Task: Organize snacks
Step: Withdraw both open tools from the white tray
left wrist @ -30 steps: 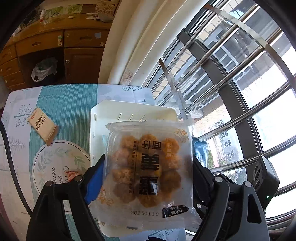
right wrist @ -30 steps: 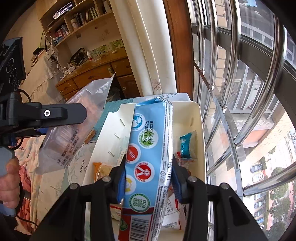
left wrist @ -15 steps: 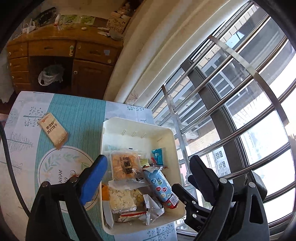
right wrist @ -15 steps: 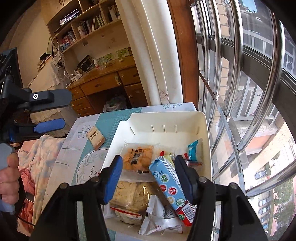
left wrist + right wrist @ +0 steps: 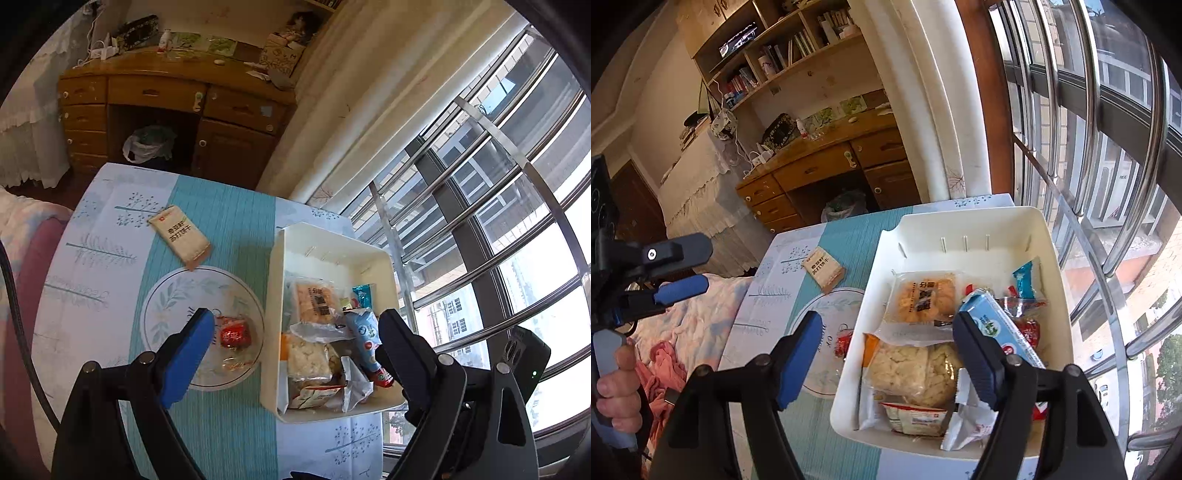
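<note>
A white bin [image 5: 275, 295] [image 5: 975, 223] on the table holds several snack packs, among them a clear pack of golden cookies [image 5: 314, 302] [image 5: 923, 295] and a blue-and-white tube pack [image 5: 364, 334] [image 5: 997, 328]. My left gripper [image 5: 295, 328] is open and empty above the bin's left wall. My right gripper [image 5: 886, 332] is open and empty above the bin. A beige cracker pack [image 5: 179, 234] [image 5: 823, 267] lies on the table left of the bin. A red-wrapped snack [image 5: 234, 334] [image 5: 844, 343] lies on the printed circle of the tablecloth.
The table wears a teal and white patterned cloth [image 5: 225, 218]. Window bars [image 5: 480, 206] stand close on the right of the bin. A wooden desk [image 5: 170, 99] stands behind the table. The left gripper's handle and a hand [image 5: 617, 384] show at left in the right wrist view.
Both grippers let go of their packs, the cookie pack and the blue tube pack, which now lie in the bin. Both grippers opened and pulled back and up from the bin.
</note>
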